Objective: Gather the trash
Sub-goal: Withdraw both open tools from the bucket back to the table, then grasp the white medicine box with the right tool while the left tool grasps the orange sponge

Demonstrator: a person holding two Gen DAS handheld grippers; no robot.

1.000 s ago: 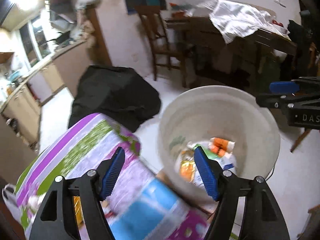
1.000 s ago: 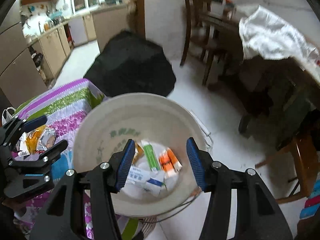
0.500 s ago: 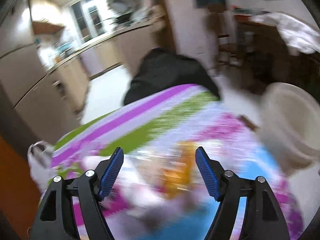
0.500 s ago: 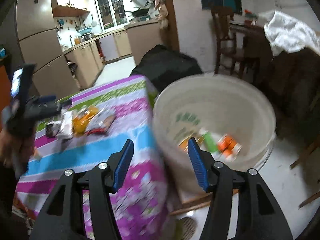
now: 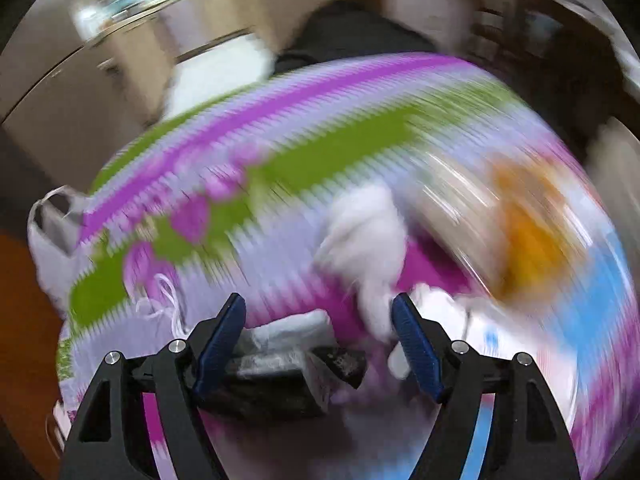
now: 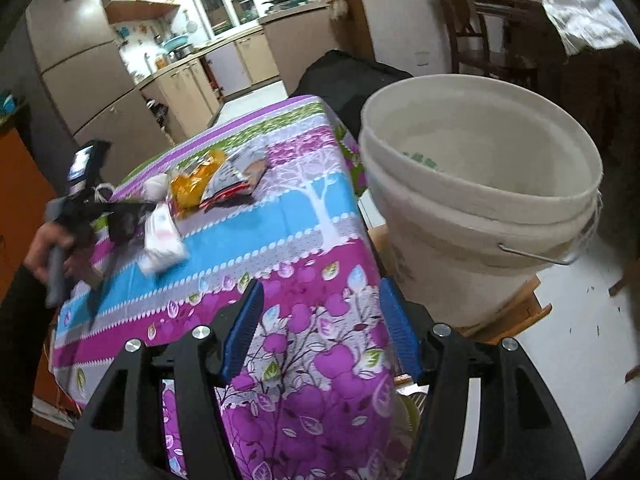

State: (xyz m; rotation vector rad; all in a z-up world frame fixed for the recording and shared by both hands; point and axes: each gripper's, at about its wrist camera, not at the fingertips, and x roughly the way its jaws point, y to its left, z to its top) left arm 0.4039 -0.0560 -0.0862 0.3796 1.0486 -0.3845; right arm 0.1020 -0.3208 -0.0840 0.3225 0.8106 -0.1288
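Purple/green/blue floral cloth (image 6: 304, 240) covers the desk; trash sits clustered on its far-left part in the right wrist view: orange snack wrapper (image 6: 192, 184), silver foil wrapper (image 6: 232, 182) just beside it on the right, a crumpled white wad (image 6: 155, 185) on the left of the orange one, and a white packet (image 6: 162, 240) nearer the camera on the blue stripe. White plastic bucket (image 6: 480, 216) stands off the desk's right edge on a wooden stool (image 6: 516, 312), rim about level with the desk top, wire handle hanging down on its right side; contents not visible from this angle. Left claw (image 6: 106, 216), held in the person's hand (image 6: 48, 248), is low over the trash cluster, right beside the white packet; contact can't be told. Left wrist view is heavily motion-blurred: left claw (image 5: 320, 336) jaws wide apart, pads not pressing anything, with a dark flat item (image 5: 280, 372) and white scraps lying between and below them on the cloth; orange wrapper (image 5: 528, 232) is a smear up and to the right. Right claw (image 6: 320, 328) hovers over the near corner of the desk, jaws opening, nothing between them, only cloth below; bucket just to its right
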